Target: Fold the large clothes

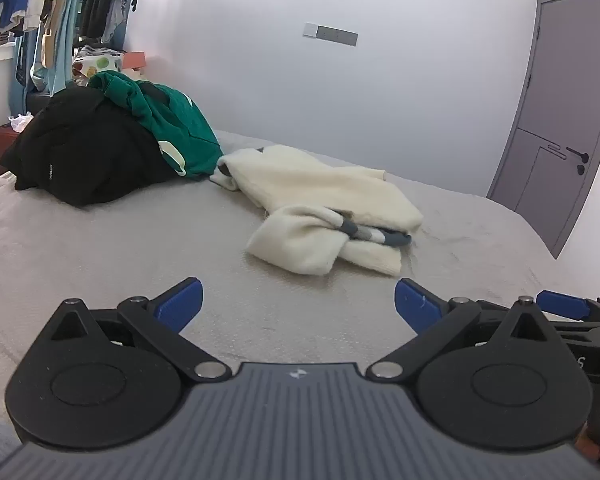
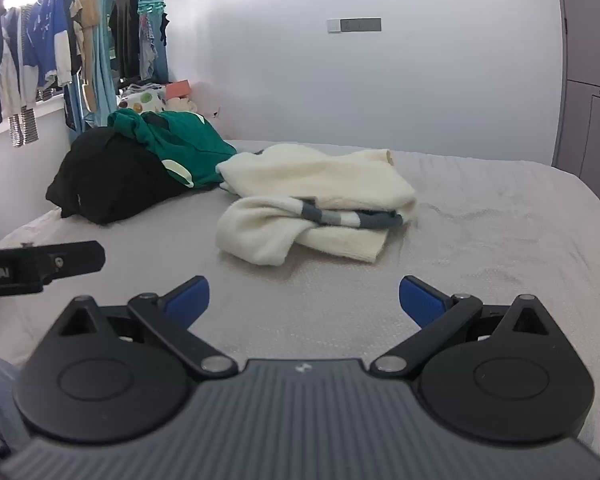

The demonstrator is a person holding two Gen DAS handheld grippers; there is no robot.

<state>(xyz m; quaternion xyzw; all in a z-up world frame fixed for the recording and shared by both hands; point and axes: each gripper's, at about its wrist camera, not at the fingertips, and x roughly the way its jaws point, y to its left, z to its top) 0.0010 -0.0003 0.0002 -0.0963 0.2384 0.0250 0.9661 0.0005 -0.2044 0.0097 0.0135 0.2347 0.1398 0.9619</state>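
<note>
Hovering both grippers, left gripper (image 1: 298,300) and right gripper (image 2: 304,298), fingers wide and empty, I see the cream sweater (image 2: 316,196) on the bed (image 2: 480,240) ahead, black and green clothes far left.

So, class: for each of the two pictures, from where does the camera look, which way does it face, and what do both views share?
Left wrist: sits on the left gripper, faces across the bed toward the wall; its open blue fingers show, with the right gripper at the right edge.
Right wrist: sits on the right gripper, facing likewise; open fingers show, and part of the other tool at the left.
Shared: cream sweater, green garment, black garment.
</note>
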